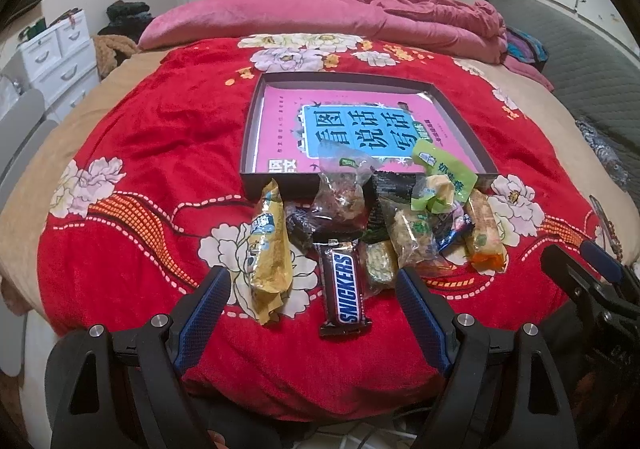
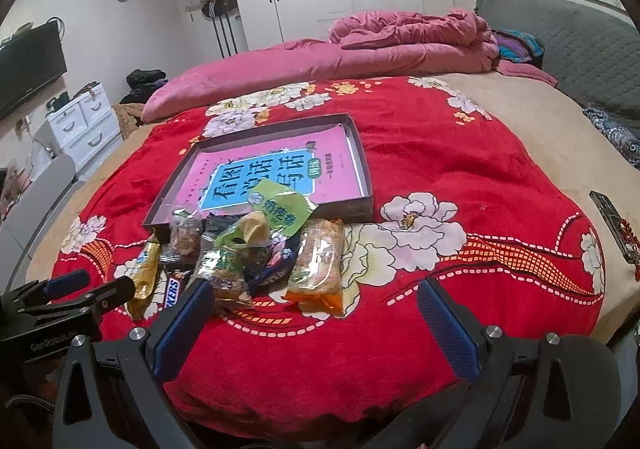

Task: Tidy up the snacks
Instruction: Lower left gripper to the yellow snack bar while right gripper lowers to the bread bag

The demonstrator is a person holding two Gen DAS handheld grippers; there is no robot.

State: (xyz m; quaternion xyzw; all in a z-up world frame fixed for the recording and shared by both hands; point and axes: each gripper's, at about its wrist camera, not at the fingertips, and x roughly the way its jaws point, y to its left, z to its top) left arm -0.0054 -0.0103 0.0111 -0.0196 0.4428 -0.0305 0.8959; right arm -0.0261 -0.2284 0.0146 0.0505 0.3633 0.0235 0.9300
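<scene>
bed (image 2: 532,153): wide, tan sheet at its margins, quilted grey headboard behind.
red blanket (image 1: 168,153): plush, white peony print, rumpled; spread under the tray and reaching the bed's near edge. broad bare stretches of it lie left and right of the tray, and between the snack heap and my tongs.
pink duvet (image 1: 360,17): velvety, bunched in folds, well behind the tray.
tray (image 1: 251,121): shallow, rectangular, dark card walls, set flat mid-blanket; its floor is taken by a glossy pink book (image 1: 280,117) with a blue title panel, otherwise open.
snack heap, piled against the tray's near wall, several packets leaning on or over that rim:
- green packet (image 1: 444,173), crinkled film, topmost, overhanging the rim.
- clear bag (image 1: 340,193) of brown pieces, propped on the rim.
- gold packet (image 1: 270,249), long, foil, leftmost.
- orange packet (image 1: 482,237), oblong, rightmost.
- snickers bar (image 1: 346,285), brown wrapper, flat, nearest to me, lengthwise away from the tray.
my left gripper (image 1: 314,297): blue ribbed pads spread apart, empty, straddling the snickers bar without touching.
my right gripper (image 2: 316,313): pads wide apart, empty, over bare blanket right of the heap.
</scene>
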